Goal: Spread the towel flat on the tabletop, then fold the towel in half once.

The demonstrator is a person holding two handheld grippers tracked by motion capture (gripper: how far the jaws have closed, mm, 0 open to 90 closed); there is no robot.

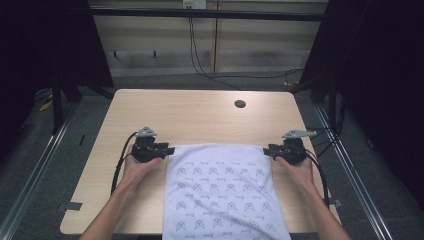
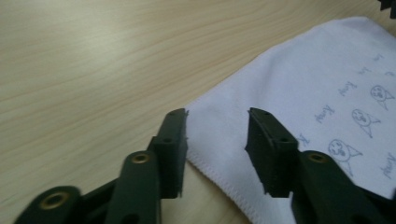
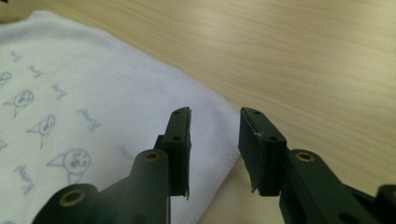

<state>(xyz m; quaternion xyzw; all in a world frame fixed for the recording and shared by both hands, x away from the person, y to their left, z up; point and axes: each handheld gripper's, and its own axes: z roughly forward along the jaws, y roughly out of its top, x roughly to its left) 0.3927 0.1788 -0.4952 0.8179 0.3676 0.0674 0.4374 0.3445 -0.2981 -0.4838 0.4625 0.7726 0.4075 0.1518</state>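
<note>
A white cloth (image 1: 220, 185) printed with small blue figures lies flat on the wooden table (image 1: 200, 115), its near end hanging over the front edge. My left gripper (image 1: 169, 150) sits at the cloth's far left corner, jaws open, with that corner (image 2: 210, 126) lying between them on the table. My right gripper (image 1: 268, 149) sits at the far right corner, also open, and the cloth's corner (image 3: 212, 121) lies between its jaws. In the left gripper view the gripper (image 2: 217, 140) straddles the hem; in the right gripper view the gripper (image 3: 215, 140) does the same.
A round cable hole (image 1: 240, 104) is in the table's far part. Black cables (image 1: 200, 65) hang behind the table. Metal rails (image 1: 35, 170) run along the floor at both sides. Bare wood lies beyond the cloth.
</note>
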